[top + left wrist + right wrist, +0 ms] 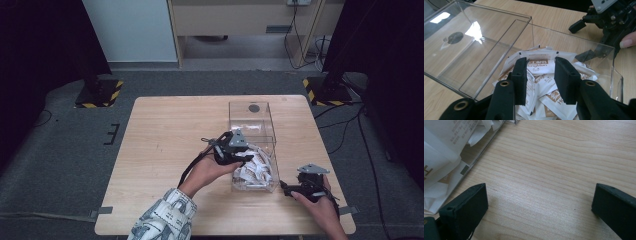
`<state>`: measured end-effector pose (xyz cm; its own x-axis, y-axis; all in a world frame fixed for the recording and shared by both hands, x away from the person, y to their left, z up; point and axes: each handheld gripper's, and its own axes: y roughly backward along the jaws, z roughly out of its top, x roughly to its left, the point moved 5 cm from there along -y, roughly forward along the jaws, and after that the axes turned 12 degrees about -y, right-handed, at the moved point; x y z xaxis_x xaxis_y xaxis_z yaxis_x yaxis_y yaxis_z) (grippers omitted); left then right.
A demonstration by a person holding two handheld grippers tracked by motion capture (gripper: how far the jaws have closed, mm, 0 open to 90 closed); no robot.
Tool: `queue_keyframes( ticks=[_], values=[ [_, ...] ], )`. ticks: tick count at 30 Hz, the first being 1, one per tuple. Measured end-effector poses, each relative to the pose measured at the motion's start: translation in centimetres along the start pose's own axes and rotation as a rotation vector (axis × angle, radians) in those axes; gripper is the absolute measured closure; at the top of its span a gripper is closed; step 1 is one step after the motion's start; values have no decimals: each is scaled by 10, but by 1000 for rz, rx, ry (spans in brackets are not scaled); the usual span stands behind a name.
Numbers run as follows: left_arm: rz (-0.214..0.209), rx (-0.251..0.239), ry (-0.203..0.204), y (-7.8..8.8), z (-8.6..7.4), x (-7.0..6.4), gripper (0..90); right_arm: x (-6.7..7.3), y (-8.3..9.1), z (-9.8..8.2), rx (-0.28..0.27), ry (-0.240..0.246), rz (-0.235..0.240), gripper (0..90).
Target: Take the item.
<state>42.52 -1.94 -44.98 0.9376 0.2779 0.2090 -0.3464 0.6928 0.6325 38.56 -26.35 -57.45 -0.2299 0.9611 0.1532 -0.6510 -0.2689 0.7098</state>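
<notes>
A clear plastic box (274, 161) on the wooden table holds a heap of white sachets (258, 171) with brown print. My left gripper (243, 153) reaches into the box from the left. In the left gripper view its jaws (540, 62) stand partly apart just above the sachets (539, 67), one of which lies in the gap; the pads do not visibly press it. My right gripper (292, 186) rests on the table to the right of the box. Its jaws (540, 195) are wide open over bare wood, with the box's wall (477, 155) and sachets (439, 152) at their left.
The box's clear lid (250, 117) with a dark round mark is swung open on the far side. The table (165, 150) has free room to the left and front. Beyond it are grey floor, black stands and cables.
</notes>
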Motion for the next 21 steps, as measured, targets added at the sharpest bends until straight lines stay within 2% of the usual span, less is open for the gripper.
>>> queue_keyframes(
  ticks=[3,9,16,21],
  values=[
    [-1,18,9,-3,-3,0,654,0,0,0,0,0,0,8],
    [-11,45,3,-9,-8,-3,691,0,0,0,0,0,0,8],
    [-9,74,26,-13,-12,0,715,0,0,0,0,0,0,8],
    [12,80,23,-16,-13,2,717,0,0,0,1,-1,2,8]
  ],
)
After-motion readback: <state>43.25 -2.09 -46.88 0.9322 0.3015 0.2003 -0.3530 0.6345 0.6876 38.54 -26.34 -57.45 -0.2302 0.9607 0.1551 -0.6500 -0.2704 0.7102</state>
